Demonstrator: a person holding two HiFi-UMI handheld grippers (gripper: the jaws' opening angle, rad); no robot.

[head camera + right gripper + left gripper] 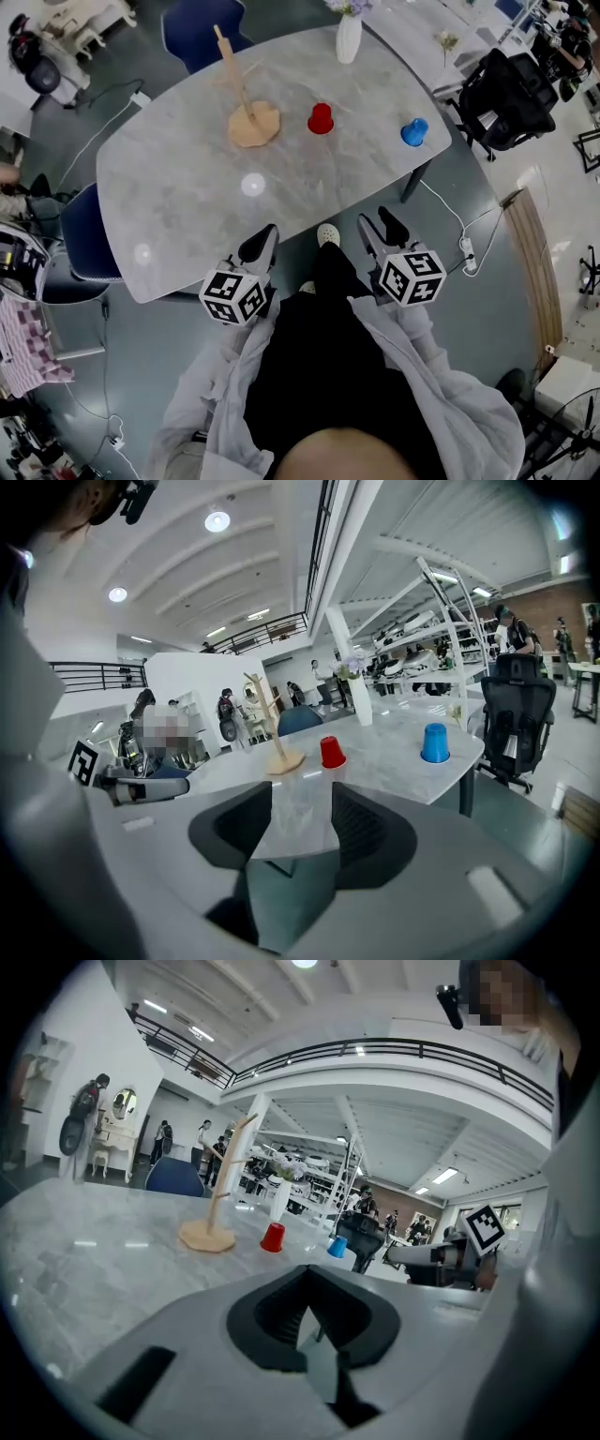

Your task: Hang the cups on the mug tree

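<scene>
Start of the reach, nothing hung yet. Mug tree [253, 125] stands upright on the far half of the table [178, 197], left of centre, pegs bare. Red cup [321, 118] sits just right of its base, not touching, mouth down by the look. Blue cup [413, 132] is further right near the table's right edge, well apart from the red one. Both grippers are at the near edge, well short of either cup. Left gripper [260, 246]: fingers pressed together at the tips, nothing between. Right gripper [380, 230]: fingers spread, gap empty, aimed roughly at the red cup. Step in hand, as I judge it: fetch a cup with the right. To do it well, take the red one, nearest the tree; come in low so the spread fingers straddle its wall, then pinch squarely so it doesn't tip or skid on the smooth top. Handles are too small to make out, so find the loop before lifting. It has to face a peg.
</scene>
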